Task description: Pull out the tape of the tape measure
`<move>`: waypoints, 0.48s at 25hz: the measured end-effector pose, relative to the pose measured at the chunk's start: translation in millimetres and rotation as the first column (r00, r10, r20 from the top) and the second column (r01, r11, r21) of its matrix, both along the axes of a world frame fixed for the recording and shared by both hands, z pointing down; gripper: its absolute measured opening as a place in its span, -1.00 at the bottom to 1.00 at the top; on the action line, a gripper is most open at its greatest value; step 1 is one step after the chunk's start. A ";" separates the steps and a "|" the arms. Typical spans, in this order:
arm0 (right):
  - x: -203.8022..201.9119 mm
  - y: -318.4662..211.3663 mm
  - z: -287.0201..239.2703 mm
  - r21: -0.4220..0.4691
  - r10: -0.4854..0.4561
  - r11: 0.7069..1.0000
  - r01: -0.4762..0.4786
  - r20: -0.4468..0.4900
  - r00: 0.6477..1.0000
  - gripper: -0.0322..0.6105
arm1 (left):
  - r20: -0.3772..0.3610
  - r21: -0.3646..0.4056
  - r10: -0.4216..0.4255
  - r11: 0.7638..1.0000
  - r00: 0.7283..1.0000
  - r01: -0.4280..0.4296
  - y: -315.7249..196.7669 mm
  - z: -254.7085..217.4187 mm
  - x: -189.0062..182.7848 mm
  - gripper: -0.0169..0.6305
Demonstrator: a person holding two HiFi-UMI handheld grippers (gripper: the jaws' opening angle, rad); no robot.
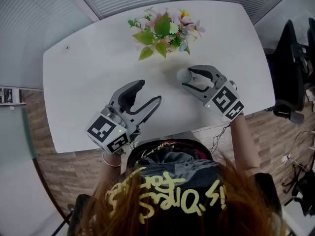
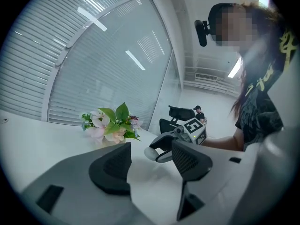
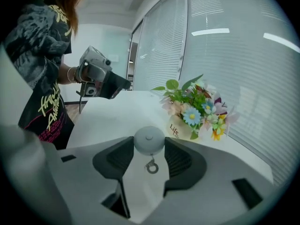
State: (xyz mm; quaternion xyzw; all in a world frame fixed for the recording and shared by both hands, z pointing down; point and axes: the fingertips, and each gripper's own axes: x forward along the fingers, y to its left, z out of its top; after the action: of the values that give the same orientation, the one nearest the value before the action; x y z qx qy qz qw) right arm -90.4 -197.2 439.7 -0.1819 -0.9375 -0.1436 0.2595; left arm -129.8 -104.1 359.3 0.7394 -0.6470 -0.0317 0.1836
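White tabletop [image 1: 83,77] bears flowers [image 1: 162,33] at its far edge, blinds [image 3: 234,55] beyond. Right tool [image 1: 188,77] pinches the tape measure [image 3: 149,139]; left tool [image 1: 150,91] stands spread.

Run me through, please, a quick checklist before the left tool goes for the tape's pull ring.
1. Grip on the tape measure: ok. The right tool has a pad pressed on each side of the round white case.
2. Pull ring free: ok. It hangs loose below the case, between the pads.
3. Left tool ready: ok. Its jaws are apart with nothing between them.
4. Left tool lined up on the ring: not ok. It is well apart from the case, over the table.
5. Flowers out of the way: ok. They stand beyond both tools.
6. Tape fully wound in: cannot tell for sure; no tape shows.
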 end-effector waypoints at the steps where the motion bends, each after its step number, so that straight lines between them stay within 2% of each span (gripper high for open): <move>1: -0.9 3.6 -5.7 0.001 -0.002 1.000 0.002 0.013 1.000 -0.24 | -0.006 0.000 0.000 1.000 1.000 0.000 -0.3 0.3 -0.9 -0.15; 12: -12.9 44.3 -54.0 0.037 -0.043 0.999 0.039 0.122 0.992 -0.24 | -0.078 0.017 0.000 1.000 0.997 0.001 1.7 3.8 -11.8 -0.16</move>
State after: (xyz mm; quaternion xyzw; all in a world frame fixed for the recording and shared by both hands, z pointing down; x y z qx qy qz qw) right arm -103.3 -153.0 385.7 -0.1874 -0.9452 -0.1762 0.2013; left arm -141.6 -102.4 363.1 0.7389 -0.6393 -0.0660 0.2023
